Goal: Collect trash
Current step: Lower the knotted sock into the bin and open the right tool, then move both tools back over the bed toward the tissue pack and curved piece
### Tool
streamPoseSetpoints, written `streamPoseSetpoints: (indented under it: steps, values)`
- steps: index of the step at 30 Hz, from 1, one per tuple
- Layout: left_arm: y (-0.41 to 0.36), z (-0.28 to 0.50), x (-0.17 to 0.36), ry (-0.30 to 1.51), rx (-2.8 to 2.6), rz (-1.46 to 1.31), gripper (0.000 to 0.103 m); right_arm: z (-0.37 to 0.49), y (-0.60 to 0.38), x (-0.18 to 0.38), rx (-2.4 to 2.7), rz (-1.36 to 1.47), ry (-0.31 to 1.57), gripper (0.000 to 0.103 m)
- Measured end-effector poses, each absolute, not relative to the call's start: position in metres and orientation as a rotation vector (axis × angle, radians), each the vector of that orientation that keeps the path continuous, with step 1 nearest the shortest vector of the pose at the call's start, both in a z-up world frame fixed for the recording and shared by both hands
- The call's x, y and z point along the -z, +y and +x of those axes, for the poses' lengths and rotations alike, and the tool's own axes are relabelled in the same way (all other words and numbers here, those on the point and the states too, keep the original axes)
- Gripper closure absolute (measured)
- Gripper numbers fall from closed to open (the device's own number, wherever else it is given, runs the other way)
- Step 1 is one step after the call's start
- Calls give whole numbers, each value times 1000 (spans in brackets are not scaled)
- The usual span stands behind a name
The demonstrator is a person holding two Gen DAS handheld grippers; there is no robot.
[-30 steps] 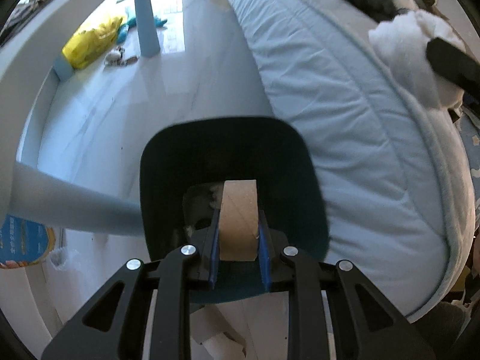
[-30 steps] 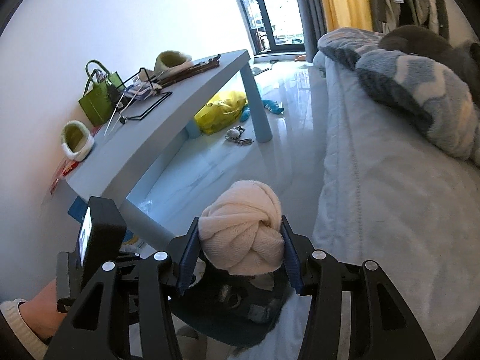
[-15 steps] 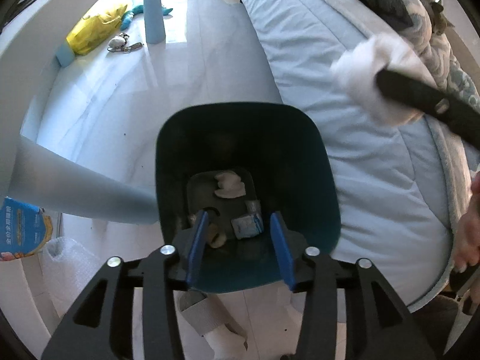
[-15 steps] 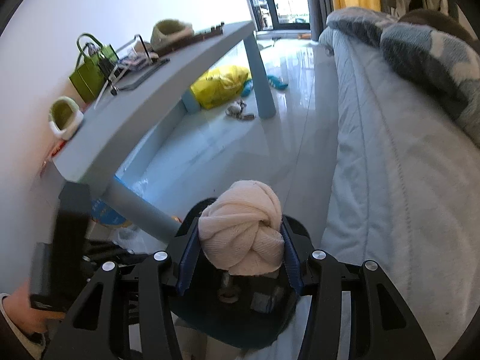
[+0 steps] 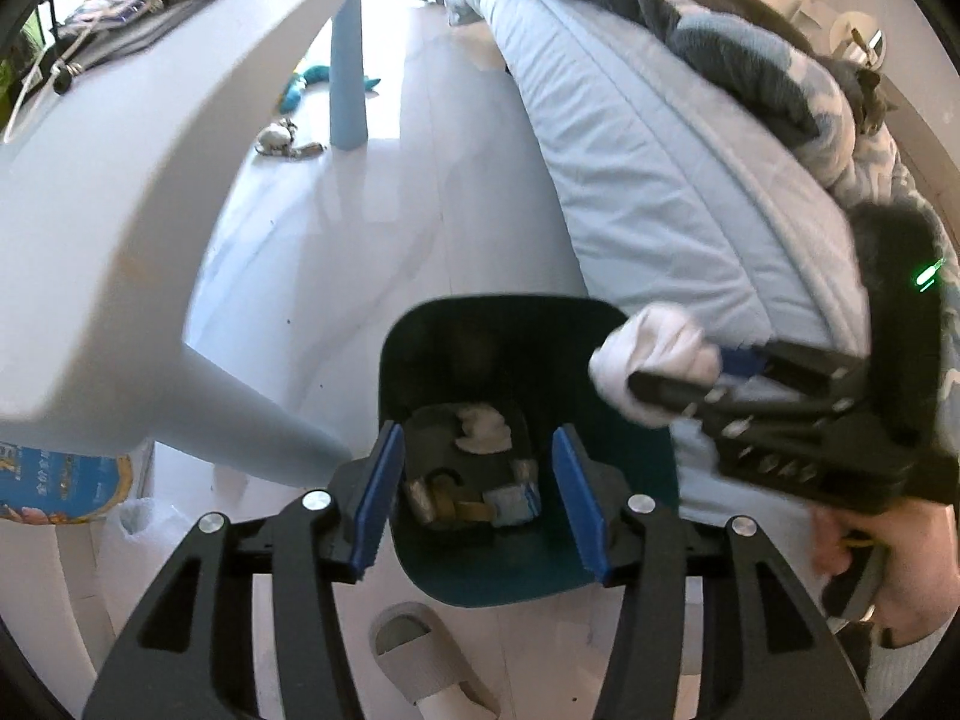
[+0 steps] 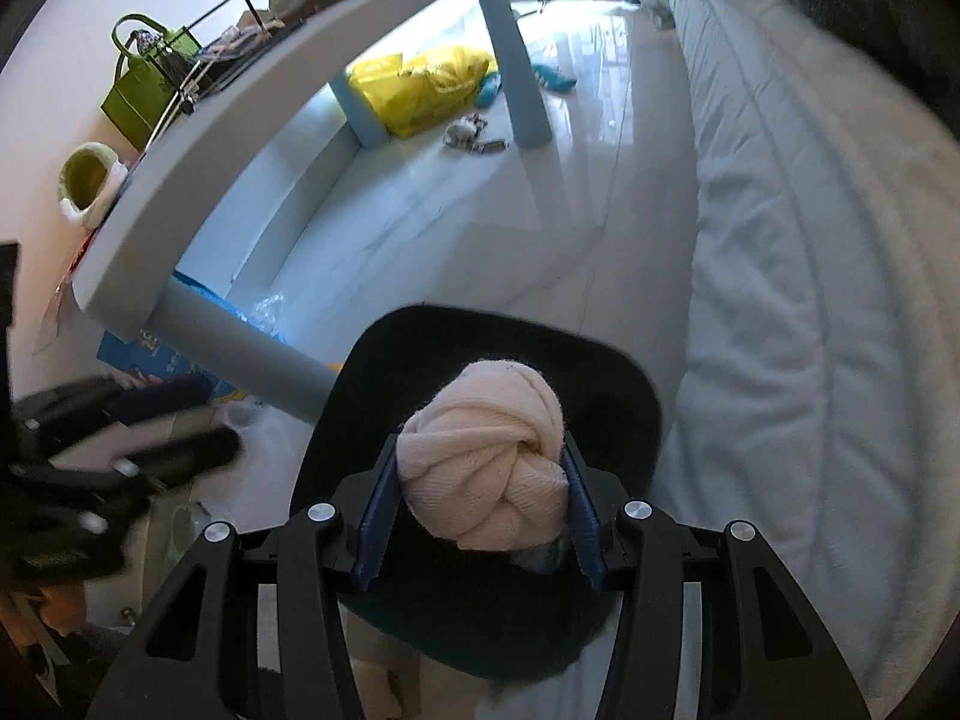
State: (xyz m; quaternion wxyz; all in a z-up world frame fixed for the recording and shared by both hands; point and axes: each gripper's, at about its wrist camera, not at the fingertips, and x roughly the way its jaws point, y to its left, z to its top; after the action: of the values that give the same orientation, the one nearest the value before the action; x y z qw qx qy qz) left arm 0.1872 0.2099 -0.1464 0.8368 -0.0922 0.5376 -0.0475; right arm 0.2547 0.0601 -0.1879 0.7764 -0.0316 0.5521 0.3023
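- The left gripper points down over the bin; its fingers are opening with nothing between them.
- Past those fingers, at the bin's bottom, lie a white wad, a blue-white packet and brown scraps.
- The right gripper grips a cream cloth ball, fingers pressed on both its sides.
- The ball hangs over the bin's mouth, just inside the rim nearest the bed.
- A hand holds the right gripper.
- A slipper lies on the floor below the left fingers.
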Motion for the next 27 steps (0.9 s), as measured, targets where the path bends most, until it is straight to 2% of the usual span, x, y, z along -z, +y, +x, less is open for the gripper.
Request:
streamPoseSetpoints:
  steps: [6,9,13,21,27]
  values:
    - [216,183,114,1040,79,-196,51,250,72,208,-661,-95,1249,52]
    - [220,183,98,993,70,-232,57,246,79,216,-675,-115,1268,52]
    - [221,182,78,937,62,-235,58,239,85,226,-687,-144,1293,52]
    - [225,182,62,888,63,-262,59,228,86,228,-701,-181,1271,33]
    - [221,183,49,856,61,-267,59,222,81,205,-733,-167,1227,28]
